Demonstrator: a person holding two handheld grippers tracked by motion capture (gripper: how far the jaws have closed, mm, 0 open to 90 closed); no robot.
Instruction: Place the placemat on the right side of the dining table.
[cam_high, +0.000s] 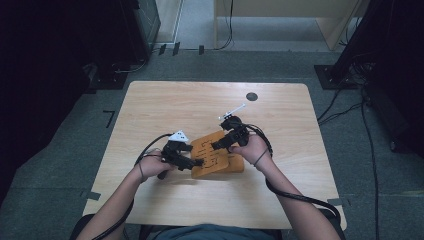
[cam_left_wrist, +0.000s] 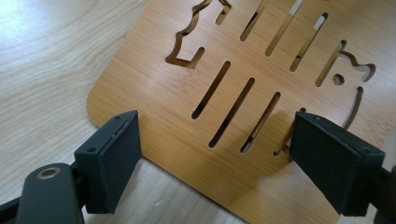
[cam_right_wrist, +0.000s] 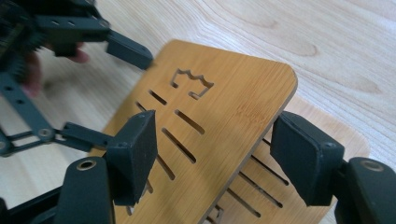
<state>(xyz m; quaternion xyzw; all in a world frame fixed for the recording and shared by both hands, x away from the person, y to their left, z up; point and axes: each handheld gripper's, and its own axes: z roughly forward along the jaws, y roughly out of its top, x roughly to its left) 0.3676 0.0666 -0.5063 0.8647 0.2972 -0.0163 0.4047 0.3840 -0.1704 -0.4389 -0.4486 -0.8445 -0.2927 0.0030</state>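
A bamboo stand (cam_high: 217, 157) made of two slotted boards lies at the table's middle. Its upper board (cam_right_wrist: 233, 98), with a crown-shaped cutout, is tilted up above the lower board (cam_right_wrist: 327, 119). My right gripper (cam_right_wrist: 217, 156) straddles the raised board's edge, one pad over its top face and the other beside and below the edge, with no clear press. My left gripper (cam_left_wrist: 219, 158) stands wide open over the slotted board (cam_left_wrist: 187, 116), one pad off its rounded corner. In the high view the left gripper (cam_high: 196, 162) and right gripper (cam_high: 216, 145) meet at the stand.
The light wooden table (cam_high: 200, 100) has a small dark round hole (cam_high: 252, 96) near its far edge. Cables trail from both grippers toward the person. Grey floor, dark equipment and more cables surround the table. In the right gripper view the left gripper's fingers (cam_right_wrist: 128, 49) reach the board's far corner.
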